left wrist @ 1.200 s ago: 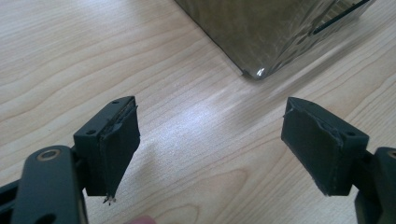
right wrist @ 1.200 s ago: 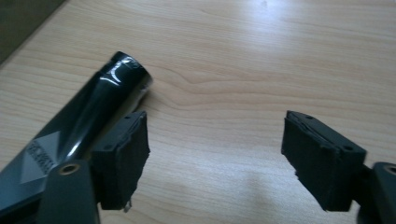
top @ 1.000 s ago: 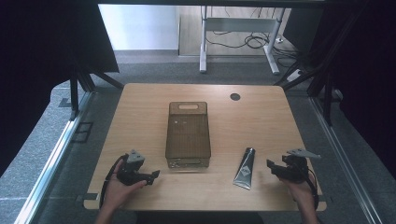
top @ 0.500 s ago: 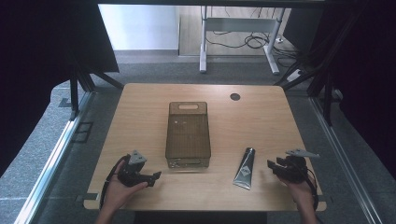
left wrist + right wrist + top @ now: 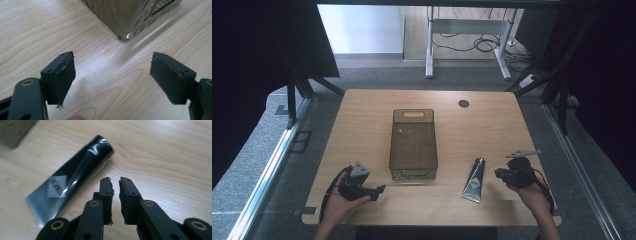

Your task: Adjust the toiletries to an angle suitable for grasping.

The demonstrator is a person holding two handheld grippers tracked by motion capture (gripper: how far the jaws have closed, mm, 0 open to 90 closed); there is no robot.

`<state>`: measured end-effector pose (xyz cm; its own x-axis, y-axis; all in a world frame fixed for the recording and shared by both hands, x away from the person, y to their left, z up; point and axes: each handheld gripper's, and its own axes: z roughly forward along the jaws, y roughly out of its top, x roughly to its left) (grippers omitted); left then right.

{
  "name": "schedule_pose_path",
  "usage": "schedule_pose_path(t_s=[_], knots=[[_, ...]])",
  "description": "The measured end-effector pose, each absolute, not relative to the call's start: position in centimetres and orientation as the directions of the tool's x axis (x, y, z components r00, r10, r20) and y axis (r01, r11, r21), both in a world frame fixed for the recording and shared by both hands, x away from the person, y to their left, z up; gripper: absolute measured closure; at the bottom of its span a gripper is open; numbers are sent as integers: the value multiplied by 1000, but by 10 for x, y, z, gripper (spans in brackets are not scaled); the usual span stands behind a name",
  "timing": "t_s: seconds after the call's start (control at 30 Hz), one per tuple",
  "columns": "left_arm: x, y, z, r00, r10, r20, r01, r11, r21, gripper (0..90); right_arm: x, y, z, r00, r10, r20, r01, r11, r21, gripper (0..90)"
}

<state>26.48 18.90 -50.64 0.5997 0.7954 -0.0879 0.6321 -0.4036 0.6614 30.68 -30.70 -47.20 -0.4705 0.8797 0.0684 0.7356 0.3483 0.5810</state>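
Wood-grain tabletop (image 5: 362, 120), pale and rounded at the corners, carries two loose things, both toward the person's side. A smoked, see-through plastic bin (image 5: 413, 145), long and rectangular with a handle slot at its far end, lies along the middle; its near end stops short of the table's near edge, leaving a band of bare wood in front of it. A dark, glossy squeeze tube (image 5: 475, 180) with a pale diamond label lies to the bin's right, cap end pointing away from the person, flat crimped end nearest the near edge, clear of the bin with bare wood between them.

The right gripper (image 5: 501, 174) sits just beside the tube on its right, not touching it as far as the high view lets me judge. In the right gripper view its jaws have just been closing and stand almost together, a thin slit between the pads, nothing in it; the tube (image 5: 75, 177) lies slanted to their left.

The left gripper (image 5: 379, 190) hovers near the table's near-left part, jaws spread wide and empty, the bin's rounded corner (image 5: 125, 35) just ahead over open wood.

The far half of the table is open, broken by a small dark round grommet (image 5: 463, 103).
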Motion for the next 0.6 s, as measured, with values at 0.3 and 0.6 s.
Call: schedule_pose_path(t_s=[0.3, 0.6], knots=[[266, 187, -510, 606, 791, -79, 636, -422, 646, 208, 323, -283, -450, -586, 807, 66, 722, 484, 495, 874], [267, 188, -511, 608, 790, -75, 635, -428, 643, 208, 330, -244, -441, -683, 728, 62, 684, 607, 405, 897]])
